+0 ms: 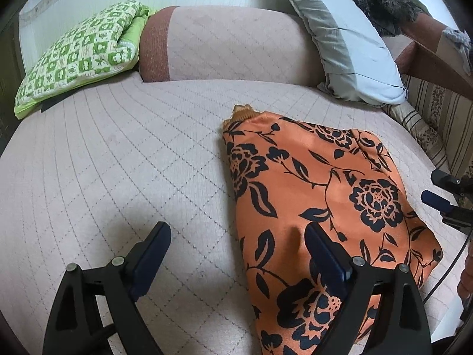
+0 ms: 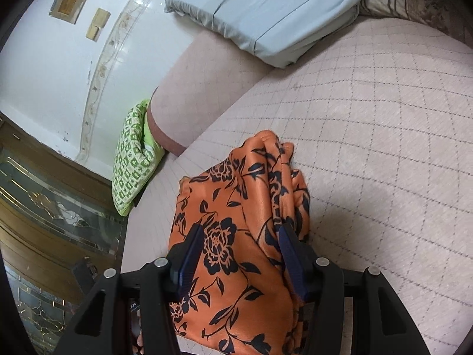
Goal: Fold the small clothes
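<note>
We see the orange floral garment [image 1: 319, 207] lying partly folded on the quilted bed [image 1: 118, 162], near the grey pillow [image 1: 348, 44]. Our left tool [image 1: 236, 245] gapes wide, one finger over the cloth. Our right tool [image 2: 239, 236] straddles bunched folds, not clamped; the slippery fabric could slide loose

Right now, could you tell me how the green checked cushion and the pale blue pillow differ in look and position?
The green checked cushion carries a green and cream block pattern; the pale blue pillow is plain, with a grey border. The cushion lies slumped at the far left end of the sofa seat; the pillow stands propped, tilted, at the far right end. Both lean against the pink backrest, and neither touches the orange floral garment.
</note>
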Available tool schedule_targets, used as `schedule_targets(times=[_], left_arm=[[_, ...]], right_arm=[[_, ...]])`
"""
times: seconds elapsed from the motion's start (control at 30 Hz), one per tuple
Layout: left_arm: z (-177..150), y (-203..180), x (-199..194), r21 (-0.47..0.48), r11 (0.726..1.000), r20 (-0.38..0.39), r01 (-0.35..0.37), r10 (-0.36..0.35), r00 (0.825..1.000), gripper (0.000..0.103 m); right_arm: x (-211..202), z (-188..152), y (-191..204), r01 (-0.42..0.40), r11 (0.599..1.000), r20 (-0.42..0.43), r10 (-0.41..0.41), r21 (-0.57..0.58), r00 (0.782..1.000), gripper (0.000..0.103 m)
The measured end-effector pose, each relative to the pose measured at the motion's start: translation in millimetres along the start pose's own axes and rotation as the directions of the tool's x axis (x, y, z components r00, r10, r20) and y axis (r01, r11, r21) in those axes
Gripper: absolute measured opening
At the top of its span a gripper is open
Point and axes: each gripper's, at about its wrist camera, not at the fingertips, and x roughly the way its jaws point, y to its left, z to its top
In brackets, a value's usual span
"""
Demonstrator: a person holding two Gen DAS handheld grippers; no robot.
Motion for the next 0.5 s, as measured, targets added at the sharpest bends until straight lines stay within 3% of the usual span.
schedule_targets(times=[0.17, 0.33, 0.5], left_arm=[[0, -2, 1, 0.014, 1.000, 0.005, -0.008, 0.008, 1.000, 0.093], [0, -5, 6, 0.020, 1.000, -0.011, -0.006, 0.006, 1.000, 0.093], [-1, -8, 10, 0.026, 1.000, -0.024, -0.010, 0.011, 1.000, 0.093]], right_arm=[[-4, 3, -6, 0.012, 1.000, 0.004, -0.012, 0.006, 1.000, 0.065], [0, 2, -14, 0.027, 0.999, -0.039, -0.026, 0.022, 0.999, 0.066], [3, -2, -5, 0.037, 0.998, -0.055, -0.040, -0.055, 0.998, 0.068]])
